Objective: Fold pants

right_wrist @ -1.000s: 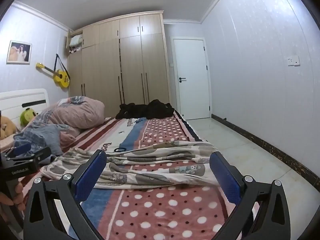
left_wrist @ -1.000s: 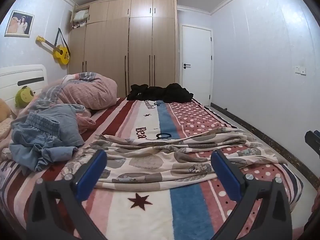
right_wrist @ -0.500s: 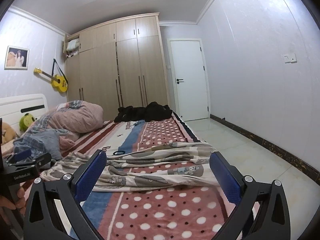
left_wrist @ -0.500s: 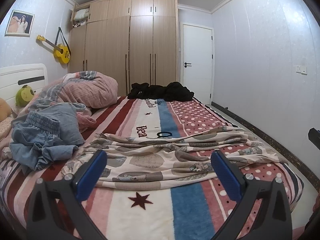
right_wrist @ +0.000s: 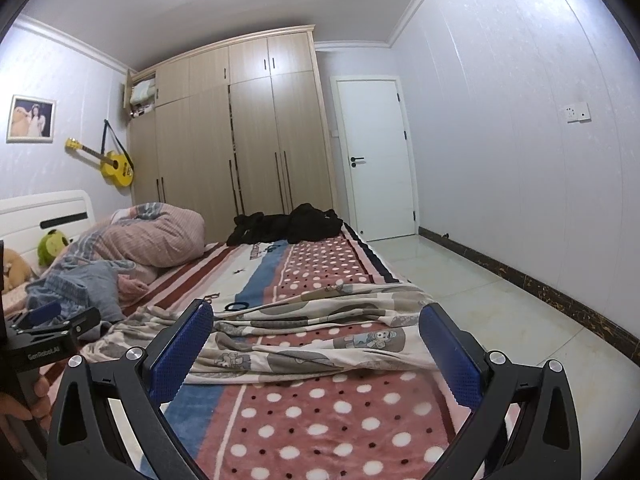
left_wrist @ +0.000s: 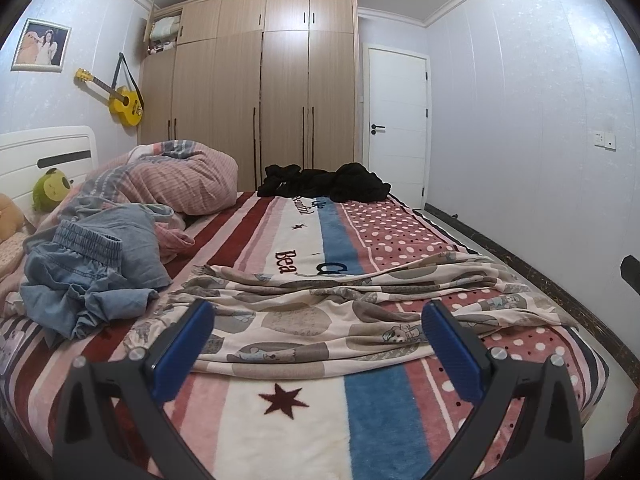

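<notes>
Pants [left_wrist: 340, 312] in cream fabric printed with grey-brown circles and cartoon figures lie spread and rumpled across the near part of a bed, untouched by either tool. At the bottom of the left wrist view, the left gripper [left_wrist: 318, 344] hangs above the near edge of the bed with its two blue-padded fingers [left_wrist: 182, 350] spread wide and nothing between them; the pants lie just past the fingertips. The right gripper [right_wrist: 316, 346] is likewise spread wide and empty, above the polka-dot side of the blanket, with the pants [right_wrist: 304, 332] stretched crosswise just beyond its tips. The striped, starred and dotted blanket [left_wrist: 304, 432] covers the mattress under the pants. Left of the pants sits a heap of blue denim clothing [left_wrist: 84, 268], and behind it a bunched pink striped duvet [left_wrist: 180, 180]. A pile of black clothes [left_wrist: 324, 182] rests at the far end of the bed. Beyond stand a tall wooden wardrobe [left_wrist: 264, 92] and a closed white door [left_wrist: 396, 128]. A yellow ukulele [left_wrist: 120, 98] hangs on the left wall, near a framed photo [left_wrist: 40, 45].
</notes>
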The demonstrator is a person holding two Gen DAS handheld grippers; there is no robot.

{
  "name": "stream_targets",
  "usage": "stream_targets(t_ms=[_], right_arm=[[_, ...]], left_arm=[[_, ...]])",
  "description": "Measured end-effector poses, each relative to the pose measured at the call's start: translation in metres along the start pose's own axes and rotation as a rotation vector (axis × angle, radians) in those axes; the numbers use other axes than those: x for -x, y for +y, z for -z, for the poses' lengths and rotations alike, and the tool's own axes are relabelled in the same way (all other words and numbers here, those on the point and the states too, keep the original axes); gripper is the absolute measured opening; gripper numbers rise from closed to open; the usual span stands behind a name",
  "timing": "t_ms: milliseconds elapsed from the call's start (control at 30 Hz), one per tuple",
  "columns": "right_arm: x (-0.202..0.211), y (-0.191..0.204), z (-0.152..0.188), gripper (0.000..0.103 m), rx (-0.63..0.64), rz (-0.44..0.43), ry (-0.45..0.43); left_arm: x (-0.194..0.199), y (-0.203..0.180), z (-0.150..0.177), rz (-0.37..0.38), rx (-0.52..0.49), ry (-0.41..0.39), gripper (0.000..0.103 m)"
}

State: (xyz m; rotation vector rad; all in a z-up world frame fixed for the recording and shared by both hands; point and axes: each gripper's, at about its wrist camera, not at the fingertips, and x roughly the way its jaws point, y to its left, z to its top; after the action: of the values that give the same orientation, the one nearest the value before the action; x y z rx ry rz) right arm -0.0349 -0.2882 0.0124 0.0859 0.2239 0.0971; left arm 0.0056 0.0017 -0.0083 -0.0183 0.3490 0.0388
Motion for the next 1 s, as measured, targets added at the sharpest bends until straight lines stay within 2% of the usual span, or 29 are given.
stream_targets(t_ms=[1000], right_arm=[[0.0014,-0.0014,0.0004,0.103,-0.010,-0.002,0.001]], left_arm=[[-0.0036,0.0041,0.0040,-0.002,0.005,0.012,0.102]])
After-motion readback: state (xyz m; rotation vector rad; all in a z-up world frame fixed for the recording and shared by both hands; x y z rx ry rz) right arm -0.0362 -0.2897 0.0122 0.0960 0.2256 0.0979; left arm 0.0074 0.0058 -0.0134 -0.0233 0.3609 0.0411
